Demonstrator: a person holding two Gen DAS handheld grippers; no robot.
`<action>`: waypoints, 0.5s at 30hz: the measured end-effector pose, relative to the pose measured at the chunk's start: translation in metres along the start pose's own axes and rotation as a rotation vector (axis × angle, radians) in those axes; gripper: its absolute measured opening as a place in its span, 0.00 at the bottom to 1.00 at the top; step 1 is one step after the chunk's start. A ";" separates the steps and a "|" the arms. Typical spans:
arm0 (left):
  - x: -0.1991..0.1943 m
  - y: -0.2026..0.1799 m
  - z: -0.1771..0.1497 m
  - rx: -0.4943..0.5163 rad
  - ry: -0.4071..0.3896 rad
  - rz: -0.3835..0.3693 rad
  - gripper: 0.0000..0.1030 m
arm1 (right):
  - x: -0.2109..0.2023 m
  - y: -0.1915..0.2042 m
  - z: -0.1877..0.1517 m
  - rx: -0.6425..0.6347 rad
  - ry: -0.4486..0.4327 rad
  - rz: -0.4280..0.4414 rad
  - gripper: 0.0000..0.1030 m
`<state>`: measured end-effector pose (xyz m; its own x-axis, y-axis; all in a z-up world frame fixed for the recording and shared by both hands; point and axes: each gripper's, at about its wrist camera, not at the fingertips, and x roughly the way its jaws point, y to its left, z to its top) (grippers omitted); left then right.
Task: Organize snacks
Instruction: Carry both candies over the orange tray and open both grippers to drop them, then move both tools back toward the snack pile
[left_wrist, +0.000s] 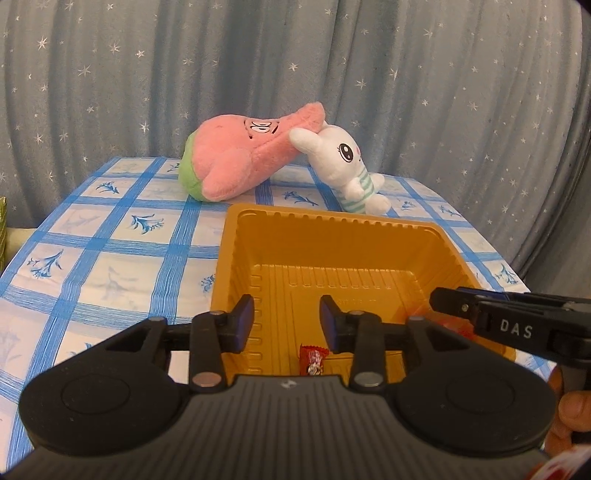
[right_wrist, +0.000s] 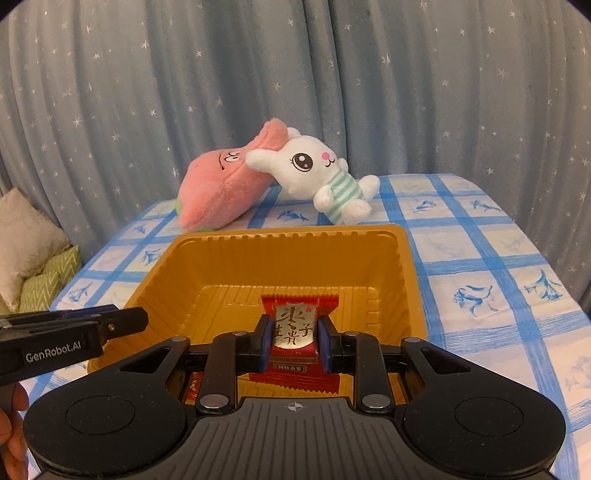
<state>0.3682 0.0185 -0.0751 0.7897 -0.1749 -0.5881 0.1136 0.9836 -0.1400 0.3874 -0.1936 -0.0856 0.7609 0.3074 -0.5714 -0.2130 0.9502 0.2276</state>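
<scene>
The right gripper (right_wrist: 291, 341) is pinching a red snack packet (right_wrist: 295, 332) with a gold label, low in the centre of the right wrist view. Both blue pads (right_wrist: 266, 341) press on the packet's sides, and it hangs over the floor of the yellow tray (right_wrist: 280, 236).

The left gripper (left_wrist: 287, 321) is spread apart with nothing between its pads. Under the gap, at the bottom centre of the left wrist view, a small red candy (left_wrist: 312, 363) lies on the tray floor. The same gripper shows as a dark arm at the left edge of the right wrist view, over the tray's near left corner.

I judge the step in hand to be setting the packet down in the tray. To do it well, bring the packet lower until it nearly lies on the ribbed floor, then open the jaws slowly so it drops flat instead of tipping onto the wall. Keep it towards the middle of the tray, apart from the candy near the front wall. The left gripper should draw back first, since the two stand close together over the same corner.

Beyond the tray, in the upper middle of both views, a pink plush (right_wrist: 218, 192) and a white bunny (right_wrist: 314, 173) lean on each other on the checked cloth (right_wrist: 480, 258). Behind them hangs a starred curtain (right_wrist: 406, 92).
</scene>
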 end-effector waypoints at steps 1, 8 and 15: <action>0.000 0.000 0.000 0.002 0.001 -0.001 0.37 | 0.001 0.000 0.001 -0.002 0.004 0.000 0.27; -0.008 -0.006 -0.003 0.014 0.009 -0.008 0.45 | -0.011 -0.011 0.005 0.048 -0.047 -0.010 0.64; -0.021 -0.014 -0.008 0.021 0.012 -0.015 0.52 | -0.028 -0.015 0.006 0.055 -0.078 -0.032 0.64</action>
<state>0.3455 0.0075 -0.0674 0.7805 -0.1899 -0.5956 0.1377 0.9816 -0.1325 0.3728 -0.2166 -0.0678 0.8127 0.2700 -0.5163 -0.1553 0.9545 0.2548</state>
